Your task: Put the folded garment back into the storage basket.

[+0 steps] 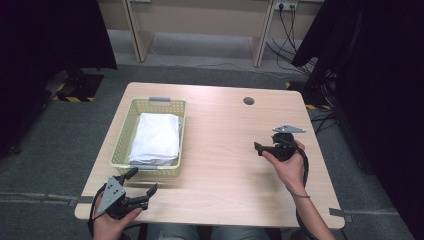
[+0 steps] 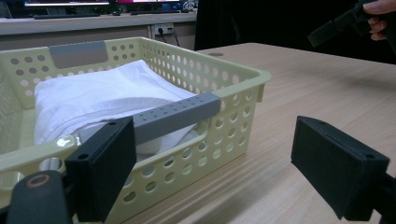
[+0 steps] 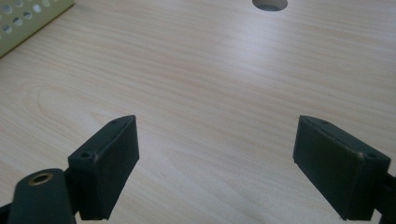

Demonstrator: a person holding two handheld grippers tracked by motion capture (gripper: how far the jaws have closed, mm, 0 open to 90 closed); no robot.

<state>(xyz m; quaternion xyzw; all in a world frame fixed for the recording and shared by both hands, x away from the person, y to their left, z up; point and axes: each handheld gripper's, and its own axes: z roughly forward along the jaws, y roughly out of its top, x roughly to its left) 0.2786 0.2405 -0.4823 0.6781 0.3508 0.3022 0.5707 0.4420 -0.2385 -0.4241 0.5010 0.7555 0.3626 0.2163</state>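
A pale yellow perforated basket (image 1: pixel 125 131) sits on the left half of the wooden table (image 1: pixel 225 170). It holds a folded white cloth (image 1: pixel 157 137). My left gripper (image 1: pixel 144 180) is open at the table's front left corner, just before the basket's near end. In the left gripper view the left gripper (image 2: pixel 219 172) has wide jaws, and the left one stands close to the basket (image 2: pixel 243 79), its grey handle (image 2: pixel 177 114) and the cloth (image 2: pixel 93 98). My right gripper (image 1: pixel 259 147) hovers right of centre, pointing left. The right gripper (image 3: pixel 215 168) is open over bare wood.
A round cable hole (image 1: pixel 248 100) lies at the table's far side, also seen as the hole (image 3: pixel 270 3) ahead of the right jaws. The basket corner (image 3: pixel 28 18) is far left there. Dark curtains and cables (image 1: pixel 300 45) flank the table.
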